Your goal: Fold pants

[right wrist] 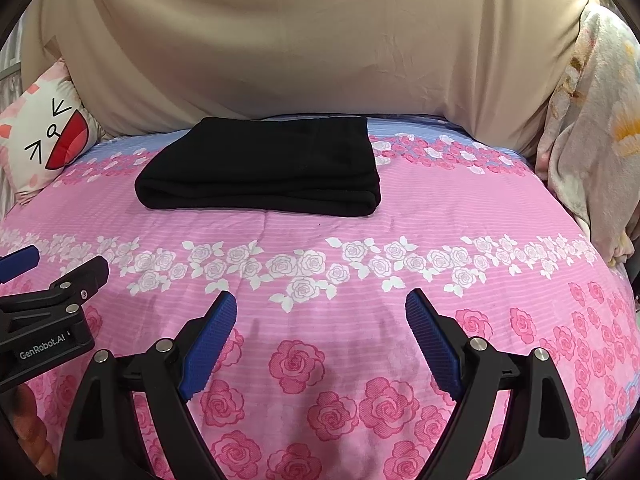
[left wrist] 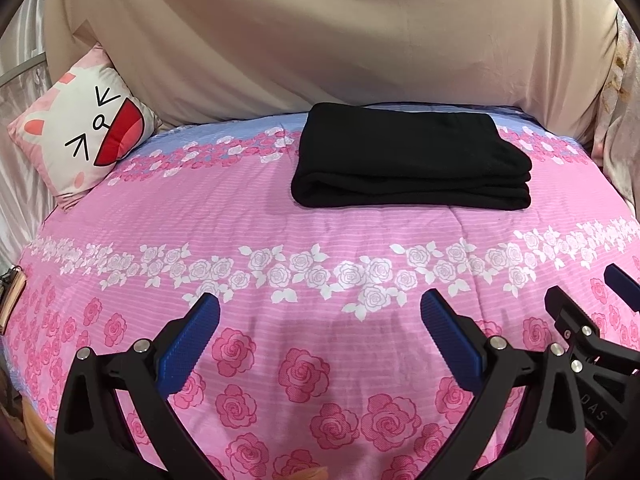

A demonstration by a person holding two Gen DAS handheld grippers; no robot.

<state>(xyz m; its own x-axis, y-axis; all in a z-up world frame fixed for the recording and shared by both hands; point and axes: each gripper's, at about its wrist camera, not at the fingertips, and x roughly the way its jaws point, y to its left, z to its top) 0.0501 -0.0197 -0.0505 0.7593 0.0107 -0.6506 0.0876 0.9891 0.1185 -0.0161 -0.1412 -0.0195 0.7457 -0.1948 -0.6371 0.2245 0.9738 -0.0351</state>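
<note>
Two blue-padded fingers of the left gripper (left wrist: 320, 312) reach forward at the bottom of the left wrist view, spread wide apart with nothing between them but bedding. They hover over a pink bedspread (left wrist: 248, 216) printed with dark pink roses near the camera, a band of white roses across the middle, and a pale blue strip with more roses at the far edge.

At the lower right of that same view, part of the right gripper (left wrist: 600, 300) shows, black with a blue pad. From its own camera, the right gripper (right wrist: 321, 312) is likewise spread wide and holds nothing, hanging above the rose print. The left gripper's black body appears at the left edge of that view, bearing a white "GenRobot.AI" label.

Black pants (left wrist: 408, 160) lie folded into a thick rectangular bundle on the far part of the bedspread, well apart from both grippers. The layered, rounded fold edges face the cameras. The bundle sits close to a large beige cloth (left wrist: 320, 40) that rises behind the bed.

A cushion (left wrist: 80, 136) with a cartoon cat face leans at the far left corner. Pale flowered fabric (right wrist: 592, 140), possibly a blanket or a curtain, hangs at the far right.
</note>
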